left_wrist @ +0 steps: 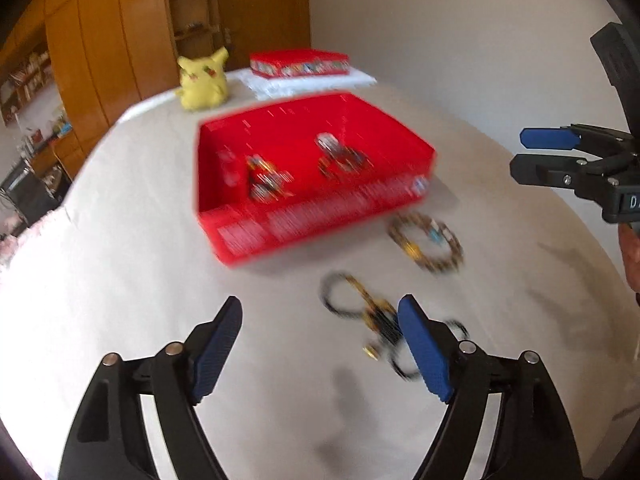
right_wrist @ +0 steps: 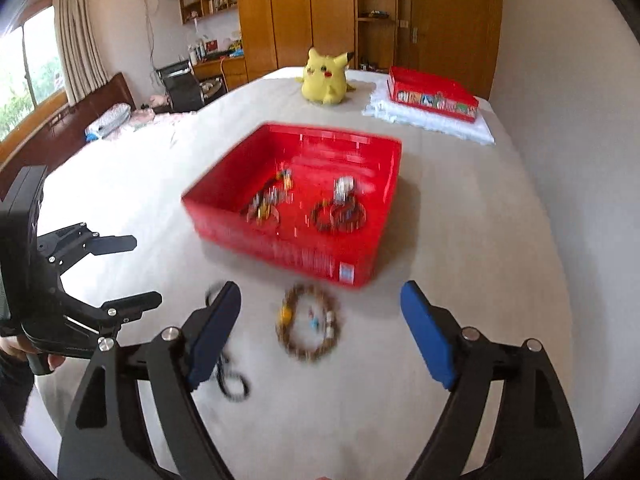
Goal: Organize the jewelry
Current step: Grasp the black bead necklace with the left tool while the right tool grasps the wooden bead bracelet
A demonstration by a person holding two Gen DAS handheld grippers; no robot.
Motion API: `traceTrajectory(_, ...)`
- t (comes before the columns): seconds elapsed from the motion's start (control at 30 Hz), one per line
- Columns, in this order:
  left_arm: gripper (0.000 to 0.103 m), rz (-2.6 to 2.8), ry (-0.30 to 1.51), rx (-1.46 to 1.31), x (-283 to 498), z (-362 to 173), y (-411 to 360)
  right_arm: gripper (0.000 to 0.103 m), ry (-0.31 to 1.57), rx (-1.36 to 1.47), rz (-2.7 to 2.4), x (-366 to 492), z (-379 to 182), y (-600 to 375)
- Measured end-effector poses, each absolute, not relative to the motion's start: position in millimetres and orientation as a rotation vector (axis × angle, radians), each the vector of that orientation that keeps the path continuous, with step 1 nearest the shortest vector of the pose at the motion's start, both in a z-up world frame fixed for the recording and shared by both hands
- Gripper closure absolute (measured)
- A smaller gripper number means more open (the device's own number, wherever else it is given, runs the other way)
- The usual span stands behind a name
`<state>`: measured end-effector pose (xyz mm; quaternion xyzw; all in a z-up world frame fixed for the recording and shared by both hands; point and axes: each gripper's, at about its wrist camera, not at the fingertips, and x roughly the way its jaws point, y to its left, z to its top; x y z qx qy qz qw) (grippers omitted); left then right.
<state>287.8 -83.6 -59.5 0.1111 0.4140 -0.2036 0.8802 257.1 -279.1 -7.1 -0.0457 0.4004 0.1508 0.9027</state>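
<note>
Right wrist view: we hold both grippers, right gripper [right_wrist: 320, 332] and left gripper [left_wrist: 320, 344], spread above 2 bracelets, brown beaded bracelet [right_wrist: 309, 329] and black bracelet [left_wrist: 362, 316], near the red tray [right_wrist: 344, 268].

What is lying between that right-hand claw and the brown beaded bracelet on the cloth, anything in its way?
Nothing visible. The right gripper is open, and the brown beaded bracelet lies flat on the cloth straight ahead, between its fingers. A black bracelet lies off to the left, partly behind the left finger. The red tray sits just beyond.
</note>
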Motion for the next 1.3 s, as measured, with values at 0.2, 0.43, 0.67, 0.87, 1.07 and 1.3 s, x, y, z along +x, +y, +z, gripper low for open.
traceTrajectory(0.2, 0.023, -0.458, 0.899, 0.194, 274, -90, -103, 0.022, 0.897, -0.031, 0.310, 240, -43, -291)
traceTrajectory(0.43, 0.023, -0.468, 0.945, 0.206, 289, -110, -126, 0.022, 0.938, 0.001, 0.316, 238, -65, -301)
traceTrajectory(0.67, 0.030, -0.414, 0.963, 0.230, 295, -129, -137, 0.022, 0.950, -0.008, 0.330, 248, -70, -302)
traceTrajectory(0.87, 0.080, -0.380, 0.945, 0.227, 301, -123, -136, 0.022, 0.954, -0.014, 0.336, 258, -73, -298)
traceTrajectory(1.07, 0.089, -0.376, 0.937, 0.197, 301, -121, -123, 0.022, 0.948, -0.035, 0.342, 264, -78, -286)
traceTrajectory(1.3, 0.089, -0.351, 0.924, 0.221, 298, -121, -109, 0.021, 0.965, -0.075, 0.351, 277, -94, -264)
